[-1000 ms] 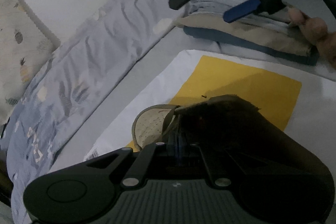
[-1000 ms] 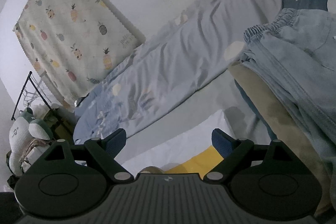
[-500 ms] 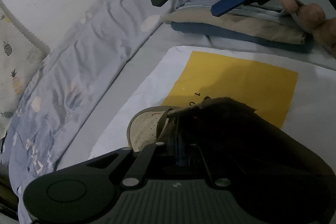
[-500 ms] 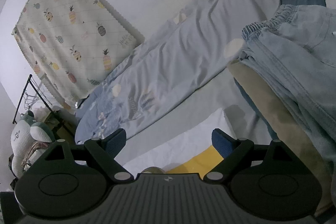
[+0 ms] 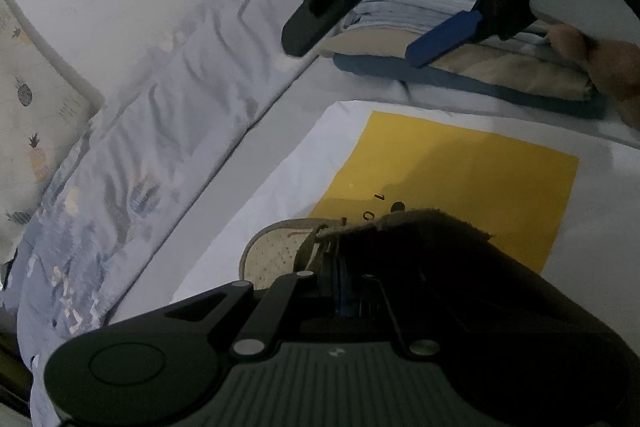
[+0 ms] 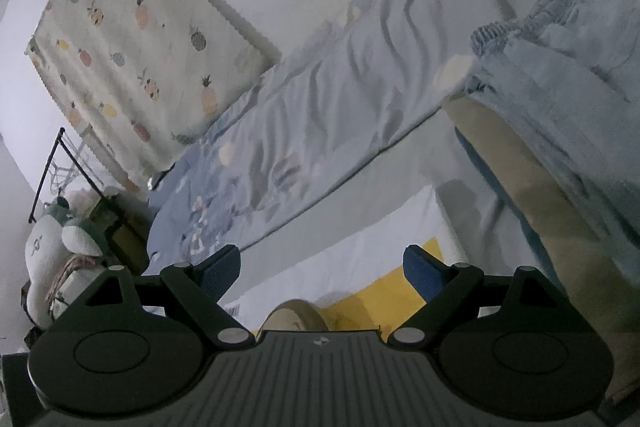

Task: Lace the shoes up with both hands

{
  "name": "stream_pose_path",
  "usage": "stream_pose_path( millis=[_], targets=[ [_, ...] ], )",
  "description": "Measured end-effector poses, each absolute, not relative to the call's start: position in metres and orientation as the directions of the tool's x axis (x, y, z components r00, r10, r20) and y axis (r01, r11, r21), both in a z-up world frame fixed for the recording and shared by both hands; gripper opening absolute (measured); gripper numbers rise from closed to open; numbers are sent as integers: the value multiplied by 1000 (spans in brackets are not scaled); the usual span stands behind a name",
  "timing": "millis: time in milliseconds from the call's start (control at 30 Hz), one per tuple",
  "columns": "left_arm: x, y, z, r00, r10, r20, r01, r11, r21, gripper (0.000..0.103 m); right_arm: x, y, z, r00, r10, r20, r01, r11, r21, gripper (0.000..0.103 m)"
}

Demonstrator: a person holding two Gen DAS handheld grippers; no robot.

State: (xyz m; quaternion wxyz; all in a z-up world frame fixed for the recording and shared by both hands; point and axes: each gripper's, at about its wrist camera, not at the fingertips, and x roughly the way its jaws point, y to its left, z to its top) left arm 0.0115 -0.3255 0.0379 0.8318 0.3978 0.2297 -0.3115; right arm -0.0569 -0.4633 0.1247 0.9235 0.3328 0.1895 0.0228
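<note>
Shoe (image 5: 276,255): beige mesh toe with rubber rim, lying on a white sheet with a yellow panel (image 5: 460,183), directly ahead of the left gripper (image 5: 340,287). Left fingers pressed fully together; they sit against the dark tongue or collar flap (image 5: 416,231), but whether a lace or the flap is pinched I cannot tell, as that area is too dark. No lace visible.

Handling, judged: light, soft upper that folds under pressure; toe rim stiffer. Laces would be thin and limp, best taken near the tip; steady the shoe by the collar edge.

Right gripper (image 5: 360,43) at about 1 o'clock, raised above the sheet, fingers spread wide, nothing between them; a hand (image 5: 600,63) holds it. Beyond, folded clothes (image 5: 500,75) at 1 o'clock; quilt (image 5: 168,115) at 10 o'clock.
</note>
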Motion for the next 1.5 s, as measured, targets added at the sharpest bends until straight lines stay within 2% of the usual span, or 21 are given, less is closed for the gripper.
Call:
stream_pose_path(
  millis=[233, 467, 533, 900, 967, 1033, 1167, 1333, 1500],
  targets=[
    [8, -326, 39, 706, -355, -612, 698, 496, 517, 1, -47, -454, 105, 900, 260, -351, 54, 731, 680, 88],
    [12, -319, 41, 703, -369, -608, 704, 487, 518, 1, -35, -447, 84, 857, 325, -400, 87, 673, 735, 59],
    [14, -319, 40, 702, -371, -608, 704, 489, 515, 1, -33, -446, 80, 848, 336, -409, 98, 659, 746, 57],
    [22, -320, 39, 706, -369, -604, 698, 506, 506, 1, -28, -436, 69, 826, 370, -425, 92, 656, 749, 28],
    [23, -321, 39, 709, -366, -603, 694, 512, 506, 2, -28, -435, 70, 828, 380, -412, 74, 654, 753, 14],
    [23, -323, 39, 713, -360, -602, 689, 517, 507, 7, -30, -431, 73, 831, 380, -407, 55, 672, 739, 7],
    [24, -323, 39, 720, -345, -602, 678, 535, 504, 7, -32, -426, 78, 832, 372, -413, 42, 699, 714, 4],
    [24, -319, 38, 740, -321, -591, 650, 563, 510, 19, -34, -423, 85, 842, 355, -406, 23, 729, 684, 2],
    [21, -311, 43, 751, -313, -582, 633, 593, 498, 19, -37, -425, 89, 850, 326, -414, 40, 743, 668, 2]
  ],
)
